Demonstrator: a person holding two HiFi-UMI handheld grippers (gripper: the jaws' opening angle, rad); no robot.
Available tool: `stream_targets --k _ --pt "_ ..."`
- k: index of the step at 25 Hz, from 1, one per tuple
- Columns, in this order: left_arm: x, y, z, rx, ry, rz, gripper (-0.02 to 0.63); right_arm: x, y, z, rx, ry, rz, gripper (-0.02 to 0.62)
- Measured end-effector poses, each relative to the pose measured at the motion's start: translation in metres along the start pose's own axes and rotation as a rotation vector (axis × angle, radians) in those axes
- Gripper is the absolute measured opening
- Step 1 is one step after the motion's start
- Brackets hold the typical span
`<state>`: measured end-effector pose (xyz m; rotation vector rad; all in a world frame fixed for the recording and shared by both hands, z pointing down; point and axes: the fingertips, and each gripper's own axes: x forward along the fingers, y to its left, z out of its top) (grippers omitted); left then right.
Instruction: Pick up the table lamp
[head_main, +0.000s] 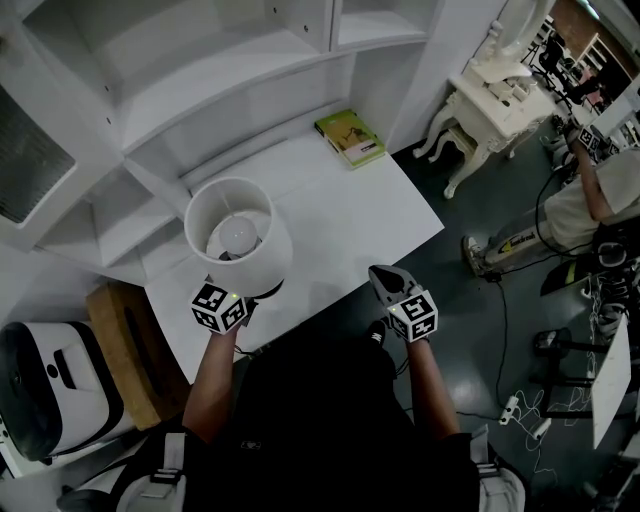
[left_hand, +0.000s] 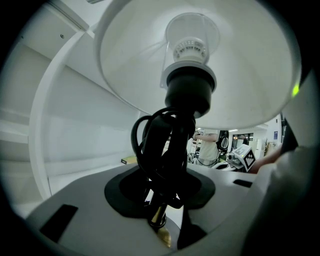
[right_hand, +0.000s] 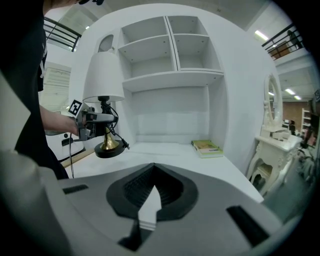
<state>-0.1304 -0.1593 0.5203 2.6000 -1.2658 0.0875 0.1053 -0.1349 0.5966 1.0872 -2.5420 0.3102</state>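
Note:
The table lamp (head_main: 240, 235) has a white shade, a black socket, a brass stem and a round black base, with its black cord wound round the stem (left_hand: 170, 145). My left gripper (head_main: 242, 290) is shut on that stem just under the shade. In the right gripper view the lamp (right_hand: 102, 75) stands upright at the left, its base seemingly a little above the white desk (right_hand: 165, 155), with the left gripper (right_hand: 97, 119) clamped on it. My right gripper (head_main: 383, 275) hovers over the desk's front edge to the lamp's right, shut and holding nothing (right_hand: 152, 172).
A green book (head_main: 350, 137) lies at the desk's (head_main: 330, 220) back right corner under white shelves. A wooden box (head_main: 120, 350) and a white appliance (head_main: 40, 390) stand to the left. A white dressing table (head_main: 495, 100) and a seated person (head_main: 600, 190) are to the right.

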Motion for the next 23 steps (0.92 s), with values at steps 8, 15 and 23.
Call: stream_targets --k 8,15,23 --pt "0.0005 0.0016 0.0004 -0.004 0.000 0.002 0.135 -0.0001 0.0006 -0.0034 0.000 0.007 0.004 0.006" --pt "0.0006 0.0046 -0.0001 -0.008 0.000 0.004 0.135 -0.0006 0.0011 -0.0016 -0.004 0.008 0.004 0.006" --pt "0.0024 0.0083 -0.0013 -0.020 -0.002 0.008 0.135 -0.0041 -0.0002 0.0019 -0.001 0.018 -0.012 0.006"
